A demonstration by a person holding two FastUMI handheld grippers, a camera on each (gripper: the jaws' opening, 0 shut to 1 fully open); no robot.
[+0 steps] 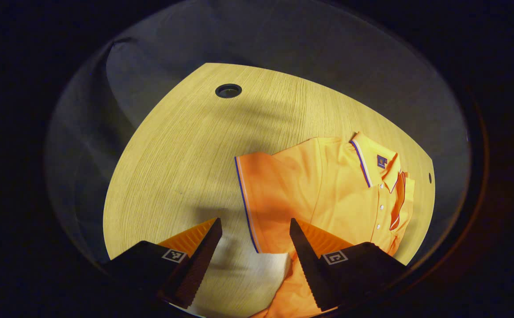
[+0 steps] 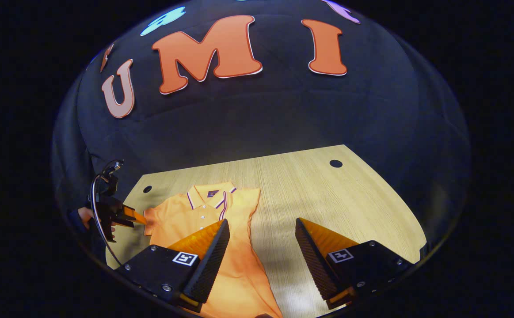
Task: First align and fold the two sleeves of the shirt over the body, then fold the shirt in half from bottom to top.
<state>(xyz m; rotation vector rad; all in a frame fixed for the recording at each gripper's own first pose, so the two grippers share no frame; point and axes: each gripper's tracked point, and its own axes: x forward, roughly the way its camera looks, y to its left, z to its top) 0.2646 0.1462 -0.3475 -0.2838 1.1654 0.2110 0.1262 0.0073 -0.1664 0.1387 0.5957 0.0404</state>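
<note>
- Left gripper view: the left gripper (image 1: 255,229) has its fingers spread wide with nothing between them, hovering above the table over the trimmed cuff of the shirt's sleeve (image 1: 248,198). A white rectangle (image 1: 265,265), maybe a tag or a bit of paper, sits right below the gap; can't tell what it is.
- The orange polo shirt (image 1: 327,185) lies flat on the wooden table (image 1: 181,150), collar (image 1: 374,161) toward the far right edge from this angle, buttons facing up.
- If I had to guess, this is the sleeve fold on this side. To do it well, pinch the cuff close to its striped edge, lift only a little, and carry it straight across onto the chest so the edge lands parallel with the placket. Dragging it low will probably bunch the body fabric.
- Right gripper view: the right gripper (image 2: 262,227) is wide open too, empty, held low and angled down over the shirt's lower body with one finger above the cloth and the other above bare table.
- From there you can also see the left gripper at the far sleeve, a hand (image 2: 86,216) behind it and a cable looping off the top.
- The side of the shirt nearer the right gripper looks already folded in, though I can't be sure.
</note>
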